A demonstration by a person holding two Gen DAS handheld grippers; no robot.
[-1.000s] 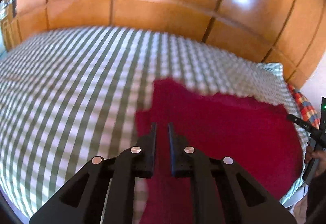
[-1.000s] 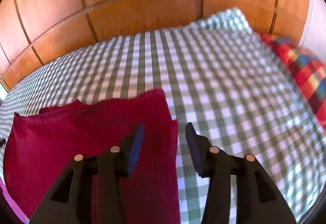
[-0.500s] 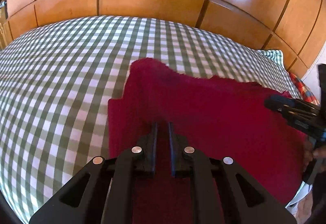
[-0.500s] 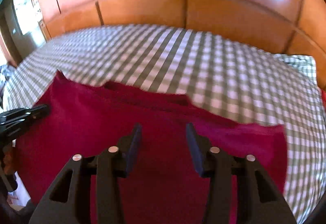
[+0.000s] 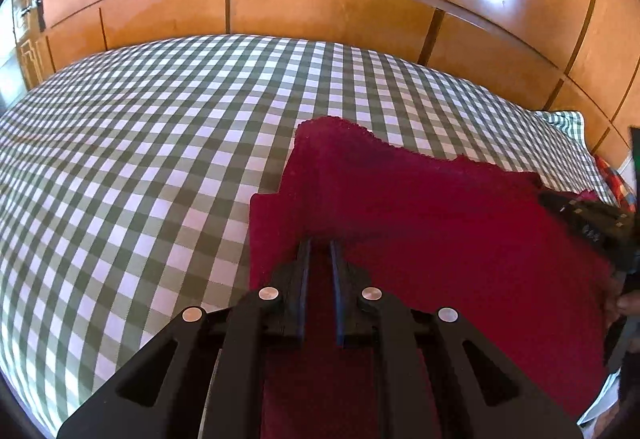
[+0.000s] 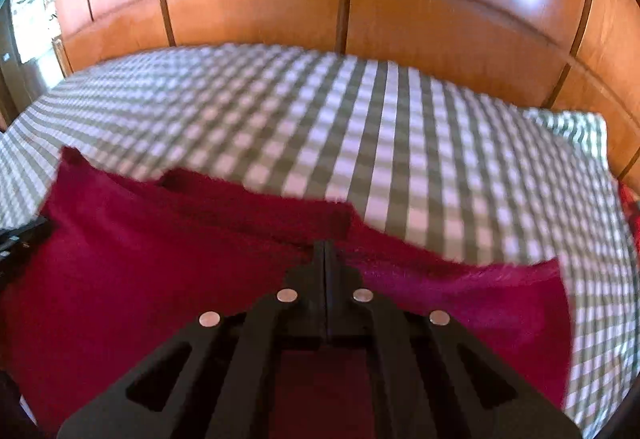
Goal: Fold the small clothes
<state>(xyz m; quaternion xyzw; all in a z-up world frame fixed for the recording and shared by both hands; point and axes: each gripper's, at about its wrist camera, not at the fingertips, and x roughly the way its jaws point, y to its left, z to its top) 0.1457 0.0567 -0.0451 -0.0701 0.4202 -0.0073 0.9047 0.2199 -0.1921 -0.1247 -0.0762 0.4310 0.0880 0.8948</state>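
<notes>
Both grippers were clamped on the red cloth [image 5: 440,239] lying on the checked bed [image 5: 160,159], left gripper [image 5: 320,245] at its 9 o'clock edge, right gripper [image 6: 326,245] toward 3 o'clock; mid-fold, next likely carrying the pinched edge toward 12 evenly.

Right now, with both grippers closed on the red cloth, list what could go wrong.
1. The left gripper pinches only a raised ridge of the red cloth; it may slip out.
2. The right gripper bites near the doubled edge and might catch one layer only, skewing the fold.
3. The right wrist view is blurred; a fast pull could drag the checked sheet.
</notes>
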